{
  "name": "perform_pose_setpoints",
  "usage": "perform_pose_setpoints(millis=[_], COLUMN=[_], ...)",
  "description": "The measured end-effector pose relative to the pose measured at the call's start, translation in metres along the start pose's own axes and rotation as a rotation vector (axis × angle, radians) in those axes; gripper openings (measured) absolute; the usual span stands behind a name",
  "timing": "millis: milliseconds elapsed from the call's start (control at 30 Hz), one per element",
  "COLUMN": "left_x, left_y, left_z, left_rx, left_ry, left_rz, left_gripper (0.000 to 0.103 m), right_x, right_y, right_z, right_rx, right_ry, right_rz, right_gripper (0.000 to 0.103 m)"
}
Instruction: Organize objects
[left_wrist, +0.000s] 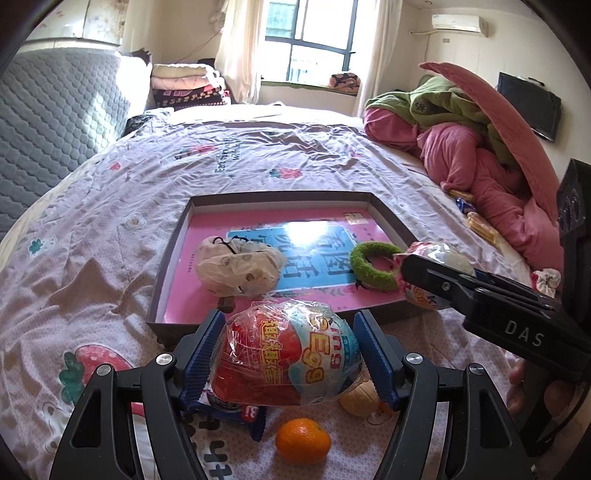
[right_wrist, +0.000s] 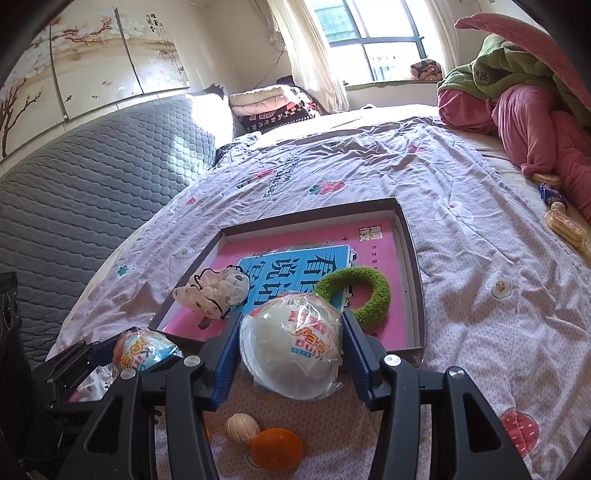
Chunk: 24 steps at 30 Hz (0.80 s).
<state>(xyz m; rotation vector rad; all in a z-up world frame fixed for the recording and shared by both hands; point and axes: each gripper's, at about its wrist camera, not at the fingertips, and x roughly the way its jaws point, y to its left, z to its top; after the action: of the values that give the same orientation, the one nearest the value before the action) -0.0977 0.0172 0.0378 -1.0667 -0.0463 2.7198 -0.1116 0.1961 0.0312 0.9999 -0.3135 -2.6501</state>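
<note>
My left tongs (left_wrist: 288, 354) are closed on a plastic-wrapped toy egg with a red half and a blue printed half (left_wrist: 286, 352), held just above the bed's lilac strawberry-print cover (left_wrist: 110, 206), near the front edge of the shallow grey cardboard tray (left_wrist: 280, 196). My right tongs (right_wrist: 290, 349) clamp a white plastic-wrapped egg (right_wrist: 290, 347) at that same front edge. Inside the tray, on its pink and blue sheet, I see a crumpled cream fabric pouch (left_wrist: 236, 269) and a fuzzy green ring (left_wrist: 373, 267). An orange (left_wrist: 303, 440) and a pale walnut-like ball (right_wrist: 242, 430) lie on the cover beneath my tongs.
</note>
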Motion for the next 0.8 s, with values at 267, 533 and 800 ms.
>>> perform_pose_setpoints(millis=[267,533,800], left_x=[0.006,0.023,0.034], left_y=[0.017,0.032,0.037], left_z=[0.008,0.018,0.022], left_rx=[-0.033,-0.062,-0.068], left_ry=[-0.011,0.000,0.007], left_rz=[0.024,0.047,0.061], left_gripper=[0.073,0.073,0.073], right_x=[0.000,0.010,0.021], right_y=[0.002,0.006,0.011], right_z=[0.007,0.012,0.015], right_rx=[-0.010,-0.011,-0.011], right_ry=[-0.035,-0.038,-0.027], right_rz=[-0.021,-0.035,-0.042], right_gripper=[0.052,0.052,0.052])
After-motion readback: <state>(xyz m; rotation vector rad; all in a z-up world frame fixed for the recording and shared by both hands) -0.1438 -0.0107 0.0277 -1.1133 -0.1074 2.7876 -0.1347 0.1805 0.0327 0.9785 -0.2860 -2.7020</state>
